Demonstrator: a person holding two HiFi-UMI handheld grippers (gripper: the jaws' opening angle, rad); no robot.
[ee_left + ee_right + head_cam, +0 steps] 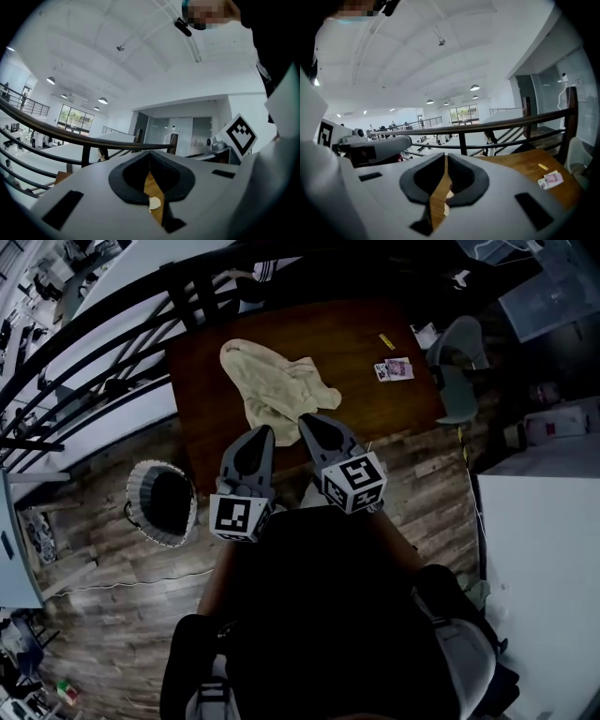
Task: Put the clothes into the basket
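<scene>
Head view: cream garment [277, 390] crumpled on bench [375, 399]

Soft and light, I judge; I'd pinch a raised fold. Left tongs [263, 433] and right tongs [308, 420], near its edge, are clenched, empty. Basket [134, 498] waits on the floor [112, 615].

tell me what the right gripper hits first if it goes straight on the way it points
Probably the beige garment on the wooden table, right ahead of the right gripper, though depth is unclear.
</scene>
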